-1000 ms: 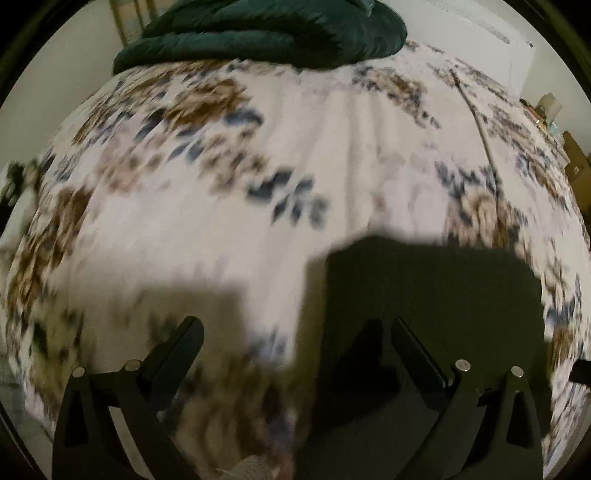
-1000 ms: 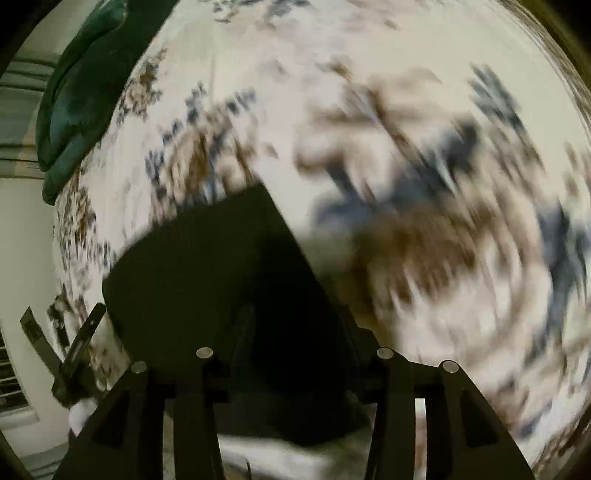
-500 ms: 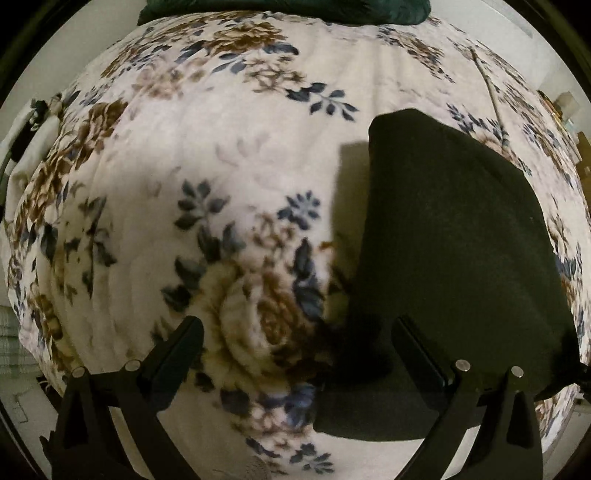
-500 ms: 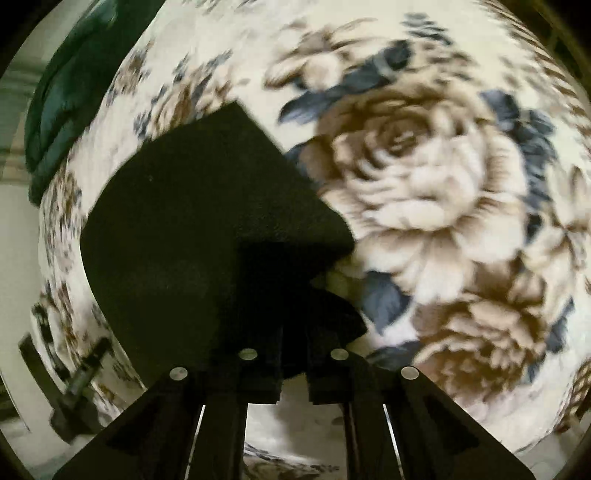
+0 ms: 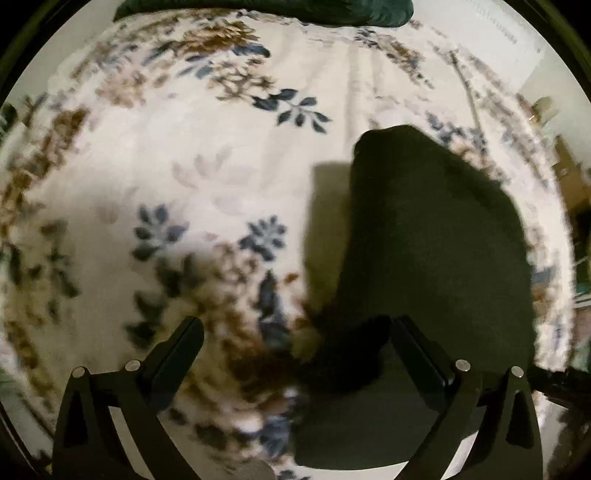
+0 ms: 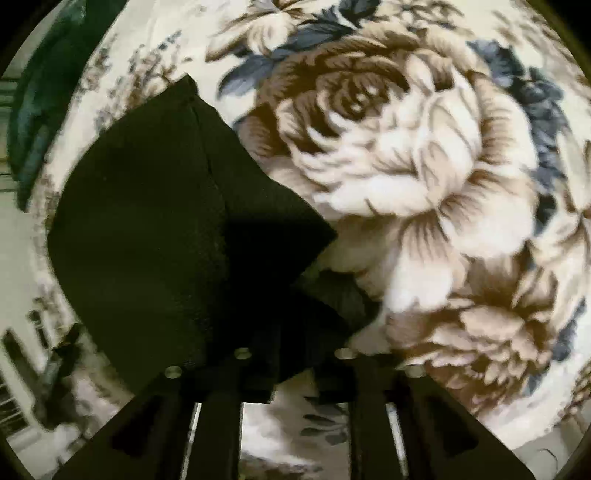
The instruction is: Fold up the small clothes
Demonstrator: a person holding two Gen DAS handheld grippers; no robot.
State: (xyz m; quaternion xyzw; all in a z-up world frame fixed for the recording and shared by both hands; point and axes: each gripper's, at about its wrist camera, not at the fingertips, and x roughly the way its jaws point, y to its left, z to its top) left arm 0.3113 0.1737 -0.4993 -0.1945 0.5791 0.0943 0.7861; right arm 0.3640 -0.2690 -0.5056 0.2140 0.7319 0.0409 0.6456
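A small black garment point(image 5: 424, 258) lies on the floral blanket point(image 5: 221, 166). In the left wrist view it fills the right half and its near edge lies by the right finger of my left gripper point(image 5: 295, 332), which is open and holds nothing. In the right wrist view the garment point(image 6: 147, 221) fills the left half, with a seam down it. My right gripper point(image 6: 291, 350) is over the garment's near corner, and the cloth sits between its fingers, which are a little apart. The fingertips are hidden in the dark cloth.
A dark green blanket point(image 5: 258, 7) is bunched at the far end of the bed and shows at the left edge in the right wrist view point(image 6: 33, 110). Room furniture point(image 5: 565, 166) stands beyond the bed's right edge.
My right gripper's fingers have spread apart from their shut state half a second ago. The left gripper has shifted over the bed while staying open. The black garment now lies lower and flatter.
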